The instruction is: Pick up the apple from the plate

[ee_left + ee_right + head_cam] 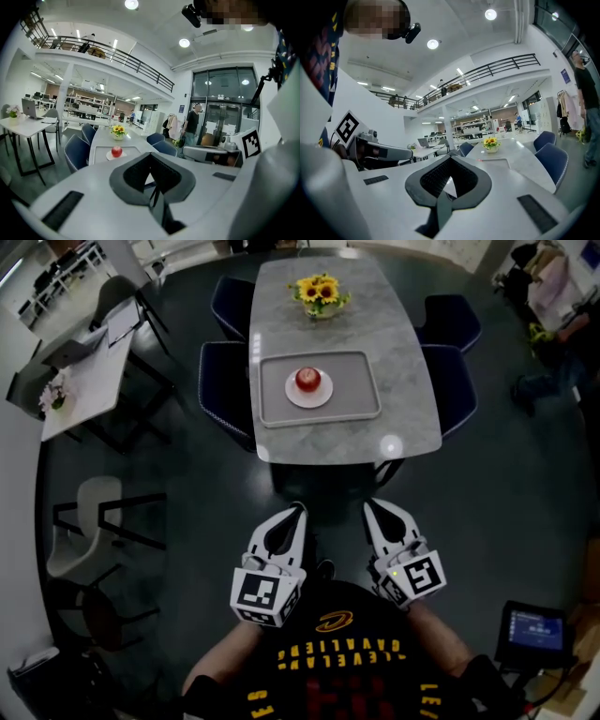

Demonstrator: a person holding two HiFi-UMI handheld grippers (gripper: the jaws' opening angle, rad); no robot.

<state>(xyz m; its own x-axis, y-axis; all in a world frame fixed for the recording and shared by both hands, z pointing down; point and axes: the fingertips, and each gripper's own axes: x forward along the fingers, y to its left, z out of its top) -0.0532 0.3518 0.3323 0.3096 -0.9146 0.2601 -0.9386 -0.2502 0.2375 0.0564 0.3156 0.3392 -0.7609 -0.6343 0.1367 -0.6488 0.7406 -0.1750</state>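
Room: open floor (202,486) lies between both grippers and the tabletop's (349,441) near edge; tray (273,414) just inside that edge | Count: one apple (308,380), one plate (293,396), one tray, one flower pot (319,294), four blue chairs (221,390) | Apple: on plate, mid-tray, round, no long axis evident | Left gripper (300,509), right gripper (368,505): fingers pressed together, empty, well short of tabletop

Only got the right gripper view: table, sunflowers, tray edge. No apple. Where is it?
Observer: The head view shows the apple on a white plate in the middle of the tray.
Operator: Either gripper near it?
Observer: No. The left gripper and right gripper are both short of the table, not over it.
Operator: Left jaws?
Observer: Shut, with nothing between them in the left gripper view.
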